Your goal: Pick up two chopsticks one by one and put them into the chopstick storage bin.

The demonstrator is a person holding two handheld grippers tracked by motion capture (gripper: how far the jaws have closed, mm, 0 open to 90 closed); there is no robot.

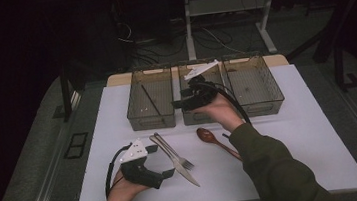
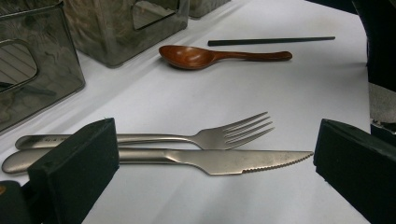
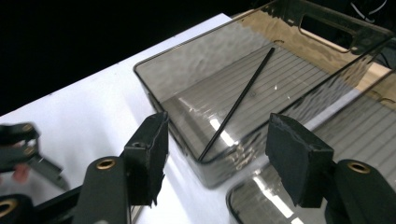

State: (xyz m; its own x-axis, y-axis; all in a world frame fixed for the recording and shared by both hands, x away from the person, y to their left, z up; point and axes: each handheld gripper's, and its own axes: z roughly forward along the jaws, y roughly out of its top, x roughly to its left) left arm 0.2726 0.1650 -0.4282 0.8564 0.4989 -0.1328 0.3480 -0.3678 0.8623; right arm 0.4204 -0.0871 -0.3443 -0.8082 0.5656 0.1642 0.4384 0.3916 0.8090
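Observation:
My left gripper [image 1: 161,160] rests at the table's front left, jaws open. The steel fork [image 2: 224,135] and knife [image 2: 224,161] lie side by side on the white table between its pads without touching them; from above the fork [image 1: 169,149] and knife [image 1: 187,175] lie just right of it. A wooden spoon [image 1: 208,136] lies mid-table, and a black chopstick [image 2: 271,41] lies beyond the spoon [image 2: 196,57]. My right gripper [image 1: 179,103] hovers at the front of the middle bin [image 1: 203,115], open and empty. Its jaws [image 3: 217,149] face the left bin [image 3: 154,88], where another black chopstick [image 3: 238,100] lies.
Three clear grey bins stand in a row at the back of the table: the left bin [image 1: 151,114], the middle one and the right bin [image 1: 262,106]. The person's right forearm [image 1: 269,166] crosses the table's front right. Dark floor and cables lie beyond.

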